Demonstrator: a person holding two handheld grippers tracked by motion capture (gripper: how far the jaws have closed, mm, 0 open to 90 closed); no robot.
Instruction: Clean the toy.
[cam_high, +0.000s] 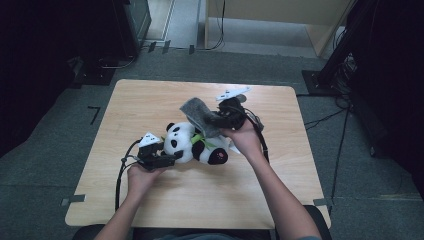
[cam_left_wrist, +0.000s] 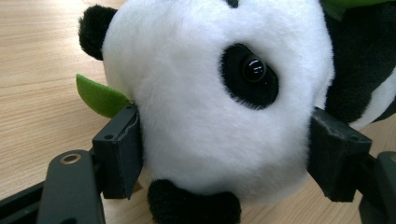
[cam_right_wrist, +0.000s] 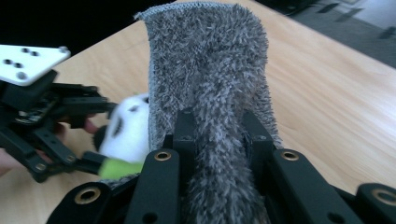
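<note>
Left gripper (cam_high: 172, 156) is clamping the panda plush (cam_high: 192, 144) across its white head (cam_left_wrist: 210, 102), one pad on each cheek, pinning the toy on its side on the table (cam_high: 150, 200) near the middle. Right gripper (cam_high: 216, 119) is pinching a fold of the grey fuzzy cloth (cam_high: 197, 114), jaws nearly closed on it; the free end of the cloth (cam_right_wrist: 205, 60) is standing up past the jaws, just above and behind the panda's body.

Judging the step as wiping or covering the toy with the cloth. Doing it well:
- keeping the left grip steady, since the head is soft and is squashing rather than locking, so any sideways drag from the cloth is likely rolling it
- bringing the cloth down flat-side first, not the bunched pinch
- stroking away from the left pads, so the fabric isn't snagging on them or on the green leaf (cam_left_wrist: 100, 95)
- staying light: fuzzy on plush is grabbing
</note>
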